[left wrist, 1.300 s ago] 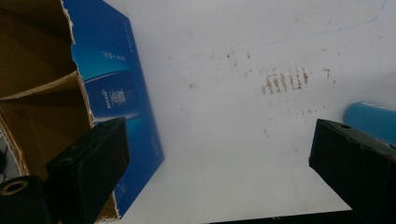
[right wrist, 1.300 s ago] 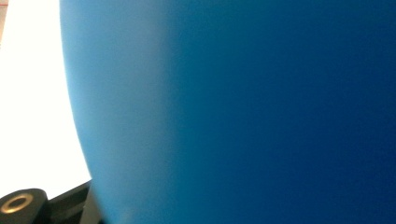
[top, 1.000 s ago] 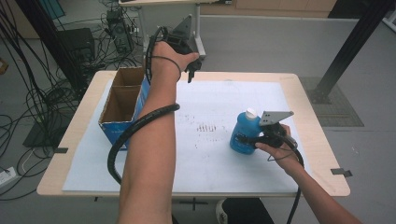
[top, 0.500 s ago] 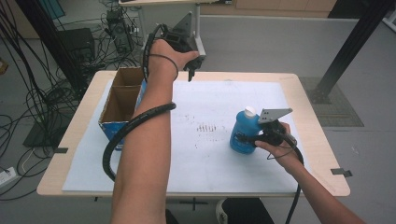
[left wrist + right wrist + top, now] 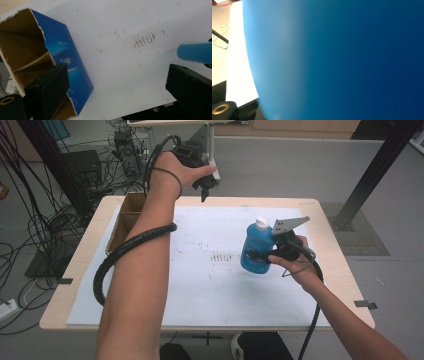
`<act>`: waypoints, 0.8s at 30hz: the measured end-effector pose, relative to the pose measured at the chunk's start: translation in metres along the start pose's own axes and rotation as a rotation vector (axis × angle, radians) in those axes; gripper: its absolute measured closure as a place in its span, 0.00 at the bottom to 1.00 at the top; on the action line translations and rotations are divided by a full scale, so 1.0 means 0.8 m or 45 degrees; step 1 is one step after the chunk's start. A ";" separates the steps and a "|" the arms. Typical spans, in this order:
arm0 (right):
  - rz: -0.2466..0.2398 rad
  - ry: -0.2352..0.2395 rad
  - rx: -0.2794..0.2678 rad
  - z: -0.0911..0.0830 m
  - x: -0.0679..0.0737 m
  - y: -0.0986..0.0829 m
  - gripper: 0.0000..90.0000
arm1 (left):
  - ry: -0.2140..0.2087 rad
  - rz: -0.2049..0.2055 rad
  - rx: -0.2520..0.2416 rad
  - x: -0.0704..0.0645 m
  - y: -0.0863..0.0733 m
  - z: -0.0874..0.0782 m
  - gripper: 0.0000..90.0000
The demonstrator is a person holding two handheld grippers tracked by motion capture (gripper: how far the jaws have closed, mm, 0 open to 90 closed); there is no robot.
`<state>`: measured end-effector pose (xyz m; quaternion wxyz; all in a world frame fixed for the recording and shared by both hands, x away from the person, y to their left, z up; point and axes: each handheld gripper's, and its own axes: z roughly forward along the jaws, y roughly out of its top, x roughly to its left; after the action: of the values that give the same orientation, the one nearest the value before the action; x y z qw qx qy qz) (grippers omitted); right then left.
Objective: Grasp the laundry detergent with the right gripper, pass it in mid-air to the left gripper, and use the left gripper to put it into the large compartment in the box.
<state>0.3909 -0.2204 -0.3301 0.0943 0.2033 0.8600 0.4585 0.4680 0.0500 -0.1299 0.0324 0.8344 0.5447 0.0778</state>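
Counter [image 5: 345,285]: white sheet [image 5: 220,285] over most of top.
Open cardboard box [image 5: 122,222], blue-sided: near left edge, toward far corner.
Blue bottle [image 5: 256,247], white cap: upright, right of centre, clamped between right gripper [image 5: 267,254] fingers.
Left gripper [image 5: 202,182]: raised over far edge, fingers apart, empty.

High view: looking forward and down over the whole table [image 5: 330,270]. Left gripper view: hovering high, facing down, sharing the open box [image 5: 37,50] and white sheet [image 5: 120,32]. Right gripper view: pressing close against the blue bottle [image 5: 342,60].
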 end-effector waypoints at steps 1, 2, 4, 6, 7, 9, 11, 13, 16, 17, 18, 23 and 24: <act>-0.006 0.010 0.009 0.001 -0.001 0.014 0.49 | 0.001 0.046 -0.024 0.001 -0.001 -0.007 0.06; -0.006 0.010 0.009 0.001 -0.001 0.014 0.49 | 0.001 0.046 -0.024 0.001 -0.001 -0.007 0.06; -0.013 0.018 0.015 0.002 -0.002 0.029 0.49 | -0.004 0.074 -0.035 0.001 -0.002 -0.013 0.06; -0.015 0.027 0.017 0.003 -0.004 0.040 0.49 | 0.000 0.120 -0.049 0.002 -0.004 -0.020 0.06; -0.016 0.035 0.019 0.004 -0.004 0.048 0.49 | 0.004 0.145 -0.050 0.002 -0.005 -0.023 0.06; -0.032 0.051 0.020 0.007 -0.007 0.061 0.49 | 0.007 0.181 -0.065 0.002 -0.007 -0.029 0.06; -0.037 0.064 0.019 0.011 -0.008 0.072 0.49 | 0.011 0.210 -0.079 0.002 -0.008 -0.033 0.06; -0.034 0.079 0.016 0.014 -0.010 0.081 0.49 | 0.012 0.257 -0.091 0.003 -0.010 -0.038 0.06; -0.033 0.104 0.027 0.020 -0.011 0.095 0.49 | 0.019 0.293 -0.106 0.006 -0.013 -0.044 0.06; -0.040 0.110 0.032 0.023 -0.012 0.099 0.49 | 0.012 0.315 -0.112 0.007 -0.014 -0.047 0.06; -0.047 0.119 0.036 0.025 -0.013 0.104 0.49 | 0.013 0.339 -0.116 0.008 -0.015 -0.049 0.06; -0.068 0.170 0.042 0.040 -0.016 0.127 0.49 | 0.022 0.452 -0.136 0.006 -0.019 -0.059 0.06; -0.073 0.181 0.042 0.042 -0.016 0.132 0.49 | 0.019 0.476 -0.140 0.005 -0.020 -0.062 0.06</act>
<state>0.4422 -0.1480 -0.2620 0.0426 0.1470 0.8774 0.4546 0.4469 0.0584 -0.0832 0.0589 0.9174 0.3755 0.1182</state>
